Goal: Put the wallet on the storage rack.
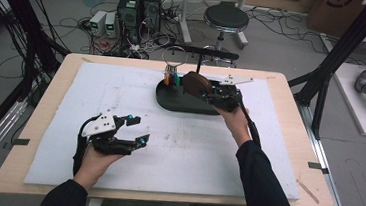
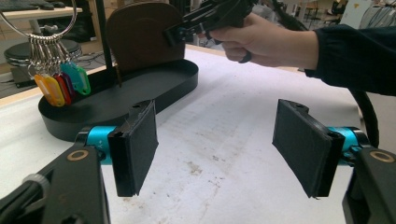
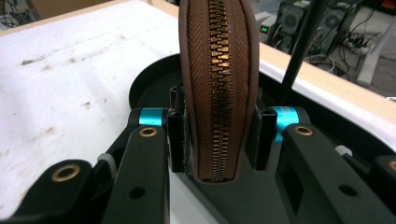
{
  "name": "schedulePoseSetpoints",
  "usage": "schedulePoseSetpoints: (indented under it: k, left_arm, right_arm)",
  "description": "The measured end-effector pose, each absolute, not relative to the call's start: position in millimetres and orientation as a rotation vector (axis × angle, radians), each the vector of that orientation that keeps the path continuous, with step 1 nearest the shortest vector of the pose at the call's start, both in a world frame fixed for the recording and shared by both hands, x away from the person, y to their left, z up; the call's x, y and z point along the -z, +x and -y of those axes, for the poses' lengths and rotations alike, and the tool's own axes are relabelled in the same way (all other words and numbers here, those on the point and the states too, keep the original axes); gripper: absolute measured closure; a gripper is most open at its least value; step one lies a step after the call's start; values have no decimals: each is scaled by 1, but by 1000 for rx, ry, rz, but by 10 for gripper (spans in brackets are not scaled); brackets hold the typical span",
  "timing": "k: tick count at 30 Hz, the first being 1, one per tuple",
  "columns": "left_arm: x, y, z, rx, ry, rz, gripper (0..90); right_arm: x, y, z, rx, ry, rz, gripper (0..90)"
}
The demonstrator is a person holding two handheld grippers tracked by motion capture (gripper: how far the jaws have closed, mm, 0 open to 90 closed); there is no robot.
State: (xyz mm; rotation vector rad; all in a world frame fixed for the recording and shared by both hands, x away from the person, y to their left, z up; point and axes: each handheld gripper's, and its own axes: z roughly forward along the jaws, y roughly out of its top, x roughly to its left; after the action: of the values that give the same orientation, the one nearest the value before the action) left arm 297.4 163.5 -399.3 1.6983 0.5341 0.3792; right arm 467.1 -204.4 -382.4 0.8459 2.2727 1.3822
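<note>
A brown leather zip pouch (image 1: 195, 83) is held upright over the black oval tray (image 1: 171, 102), edge-on in the right gripper view with its brass zipper (image 3: 218, 84) facing the camera. My right gripper (image 1: 207, 91) is shut on the pouch (image 3: 219, 93), one pad on each side. A ring of coloured key tags (image 1: 171, 76) hangs from a black stand at the tray's left end, and the tags (image 2: 63, 84) show in the left gripper view. My left gripper (image 1: 136, 130) is open above the white mat, nothing between its pads (image 2: 135, 144).
The white mat (image 1: 94, 120) covers most of the wooden table (image 1: 46, 96). The stand's black arm (image 1: 210, 52) runs over the tray's back. Beyond the table are a stool (image 1: 225, 17), computer boxes (image 1: 139, 4) and floor cables. Black frame posts stand at both sides.
</note>
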Motion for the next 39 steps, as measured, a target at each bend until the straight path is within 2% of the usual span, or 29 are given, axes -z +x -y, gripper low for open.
schedulePoseSetpoints:
  k: [16, 39]
  left_arm:
    - [402, 298, -161, -367, 1710, -522, 306]
    - [403, 296, -163, -370, 1714, -519, 306]
  right_arm:
    - [408, 486, 196, -1337, 881, -2286, 677]
    - [424, 491, 203, -1254, 966, -2323, 671]
